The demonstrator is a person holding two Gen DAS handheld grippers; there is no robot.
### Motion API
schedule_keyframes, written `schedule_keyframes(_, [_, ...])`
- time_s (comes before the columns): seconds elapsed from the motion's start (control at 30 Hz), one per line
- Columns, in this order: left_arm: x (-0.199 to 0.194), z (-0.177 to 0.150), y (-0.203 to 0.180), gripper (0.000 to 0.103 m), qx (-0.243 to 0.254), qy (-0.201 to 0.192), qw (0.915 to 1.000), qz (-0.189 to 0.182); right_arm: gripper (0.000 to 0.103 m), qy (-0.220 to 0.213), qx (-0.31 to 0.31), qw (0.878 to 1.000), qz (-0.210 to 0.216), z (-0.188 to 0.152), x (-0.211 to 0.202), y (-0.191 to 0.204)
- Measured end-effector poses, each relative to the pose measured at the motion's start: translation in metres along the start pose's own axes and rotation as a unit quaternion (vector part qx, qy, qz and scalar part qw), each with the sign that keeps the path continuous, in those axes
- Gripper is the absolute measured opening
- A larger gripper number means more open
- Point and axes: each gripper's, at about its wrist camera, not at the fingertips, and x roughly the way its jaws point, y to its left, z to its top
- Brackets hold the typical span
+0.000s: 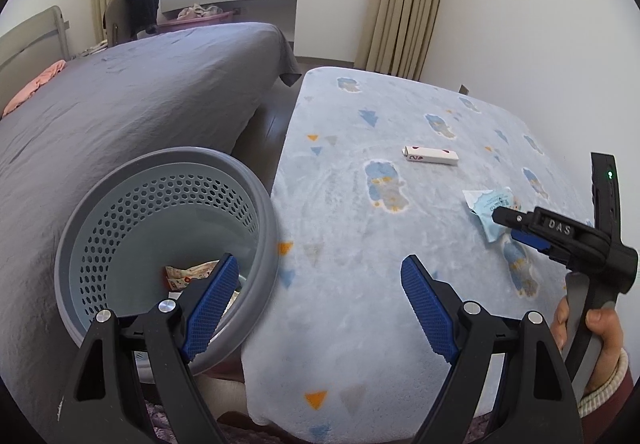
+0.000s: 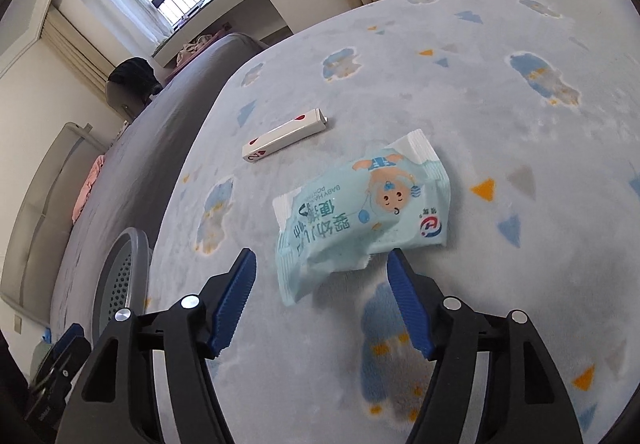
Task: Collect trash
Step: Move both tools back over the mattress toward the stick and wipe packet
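A: Status? 
B: One wrapper (image 1: 188,276) in the basket (image 1: 256,204). A wipes packet (image 2: 360,212) and a small box (image 2: 284,138) remain on the blanket (image 2: 500,124).
A: Jaws?
B: Left gripper (image 1: 320,300) apart, empty; right gripper (image 2: 320,292) apart, just short of the packet.

You have a low surface covered with a pale blue fleece blanket (image 1: 340,212) printed with cartoon figures and small orange, blue and grey triangles. Directly on it lie two things, near each other but apart: a slim white box (image 2: 282,138) with red heart marks, and a light blue baby-wipes packet (image 2: 360,212), torn open at one end. Beside it stands the bed under a grey sheet (image 1: 132,100), with a pink cloth (image 1: 34,86) on it.
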Motion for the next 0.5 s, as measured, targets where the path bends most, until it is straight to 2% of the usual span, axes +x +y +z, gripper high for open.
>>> schedule_keyframes(0.2, [0.007, 0.002, -0.001, 0.082, 0.000, 0.006, 1.0000, 0.000, 0.066, 0.004, 0.001, 1.000, -0.004, 0.014, 0.011, 0.005])
schedule_keyframes(0.5, [0.014, 0.006, -0.006, 0.082, 0.004, 0.009, 0.9999, -0.004, 0.067, 0.008, -0.004, 0.998, -0.057, 0.028, 0.025, 0.015])
